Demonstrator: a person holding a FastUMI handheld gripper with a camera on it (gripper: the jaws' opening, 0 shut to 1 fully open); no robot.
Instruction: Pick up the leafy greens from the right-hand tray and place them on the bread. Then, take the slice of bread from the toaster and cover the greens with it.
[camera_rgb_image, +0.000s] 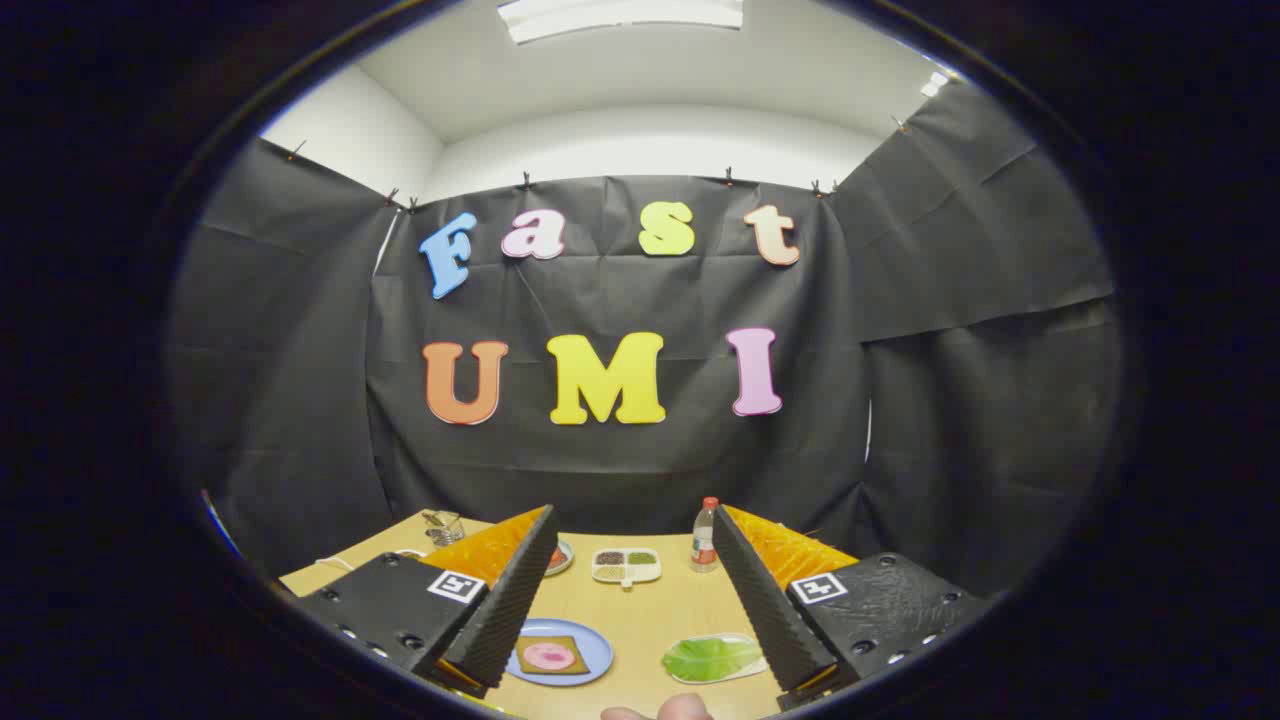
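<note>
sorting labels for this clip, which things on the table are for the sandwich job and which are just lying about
For the job: green leafy greens in their tray; toasted bread slice on blue round plate; open gripper.

Lying about: white divided dish, red-capped plastic bottle, wire holder.

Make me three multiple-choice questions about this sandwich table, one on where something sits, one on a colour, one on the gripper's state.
1. Where do the leafy greens lie?
A. on the bread
B. on a clear tray beside the blue plate
C. in the divided dish

2. What colour is the plate under the bread?
A. red
B. blue
C. green

3. How is the gripper?
A. shut on the greens
B. open, holding nothing
C. shut on the bottle

Answers: 1 B, the leaf rests on its tray by the plate. 2 B, a blue rim shows around the bread. 3 B, the fingers stand wide apart above the table.
</note>
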